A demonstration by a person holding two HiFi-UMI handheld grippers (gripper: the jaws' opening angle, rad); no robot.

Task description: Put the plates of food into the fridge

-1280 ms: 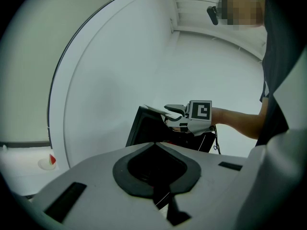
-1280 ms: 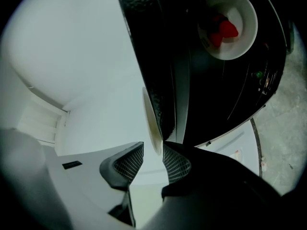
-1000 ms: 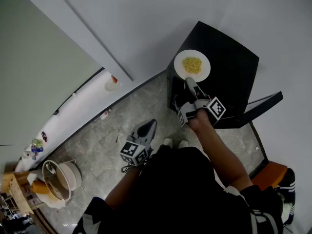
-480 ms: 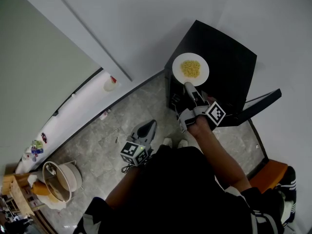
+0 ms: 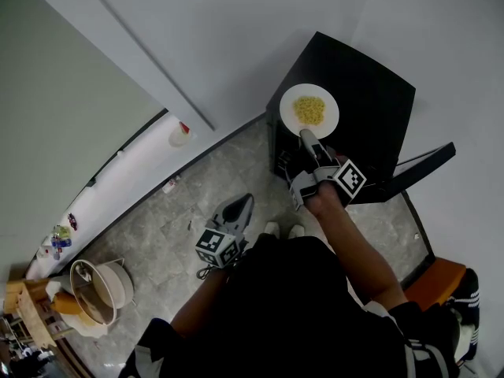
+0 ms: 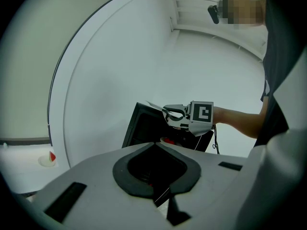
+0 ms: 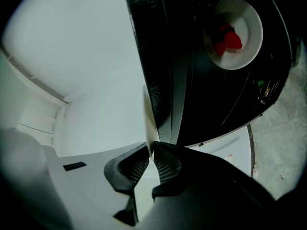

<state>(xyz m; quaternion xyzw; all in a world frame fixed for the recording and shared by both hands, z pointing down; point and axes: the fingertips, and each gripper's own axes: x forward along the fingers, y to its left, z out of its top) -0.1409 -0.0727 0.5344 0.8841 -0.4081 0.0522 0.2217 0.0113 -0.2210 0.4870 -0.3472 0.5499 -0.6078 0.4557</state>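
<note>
A white plate of yellow food (image 5: 309, 110) lies over the top front of the black fridge (image 5: 370, 93). My right gripper (image 5: 309, 136) is shut on its near rim. In the right gripper view the rim (image 7: 147, 114) shows edge-on, pinched between the pads (image 7: 165, 164). Below it, inside the open fridge (image 7: 192, 80), sits a second white plate with red food (image 7: 233, 32). My left gripper (image 5: 239, 205) hangs low by the person's side, shut and empty. From the left gripper view the right gripper (image 6: 172, 113) holds the tilted plate (image 6: 154, 105) at the fridge's top edge.
The fridge door (image 5: 421, 168) stands open to the right. A white bottle with a red cap (image 5: 179, 135) stands by the wall on the left. A round pot (image 5: 98, 290) sits at the lower left, and an orange object (image 5: 437, 278) at the lower right. The floor is grey tile.
The right gripper and the plate shifted slightly up and left, then stayed put. The left gripper has not moved.
</note>
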